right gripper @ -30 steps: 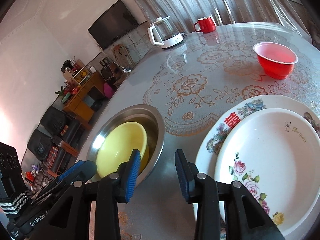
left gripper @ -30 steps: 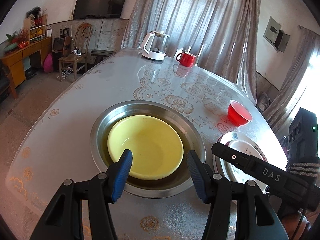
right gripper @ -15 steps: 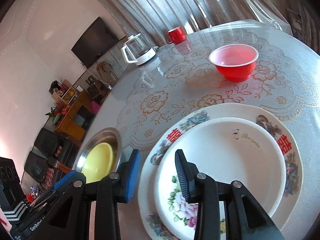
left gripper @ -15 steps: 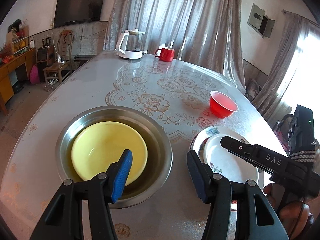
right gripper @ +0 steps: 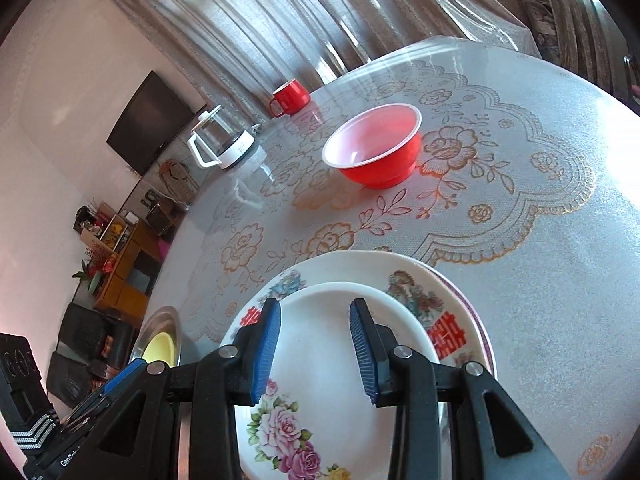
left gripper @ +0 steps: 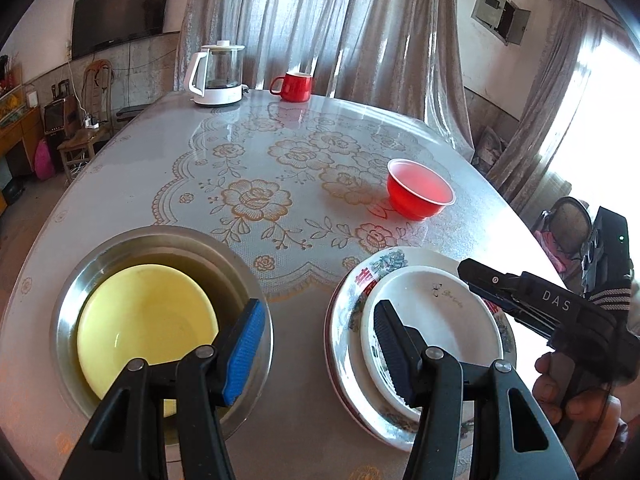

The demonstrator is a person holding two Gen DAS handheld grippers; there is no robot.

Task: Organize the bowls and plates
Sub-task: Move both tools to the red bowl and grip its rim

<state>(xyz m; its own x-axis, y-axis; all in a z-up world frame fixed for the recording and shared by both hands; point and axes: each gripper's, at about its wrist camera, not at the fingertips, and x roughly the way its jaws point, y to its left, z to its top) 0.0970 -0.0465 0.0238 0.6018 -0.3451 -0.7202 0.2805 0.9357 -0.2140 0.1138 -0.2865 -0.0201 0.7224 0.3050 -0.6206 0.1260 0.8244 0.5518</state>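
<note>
Resting near the table's front edge, a white bowl (right gripper: 320, 360) with pink and purple flowers painted inside sits on a larger plate (right gripper: 448, 320) that bears red characters and flower sprays on its rim. Both lie on the table (left gripper: 280, 140), whose cloth is printed with orange roses under a clear cover. Beyond them, well apart, stands a red bowl (right gripper: 374, 146), empty and upright. To the left of the plate, a wide steel basin (left gripper: 256, 280) holds a yellow bowl (left gripper: 148, 320), which lies toward the basin's near side.

The right gripper (right gripper: 314, 346) hangs over the white bowl with its blue pads spread apart and nothing between them; whether the tips touch the bowl cannot be told. In the left wrist view it shows as a black arm marked "DAS" reaching over the plate's right rim, held by a hand (left gripper: 572, 396) at the lower right. The left gripper (left gripper: 316, 344) is also released, its jaws wide apart and empty, one finger over the basin's right rim and the other over the left side of the white bowl.

At the far end of the table stand a glass kettle (left gripper: 218, 74) with a white handle and a red mug (left gripper: 292, 86), with grey curtains (left gripper: 320, 20) behind them.
</note>
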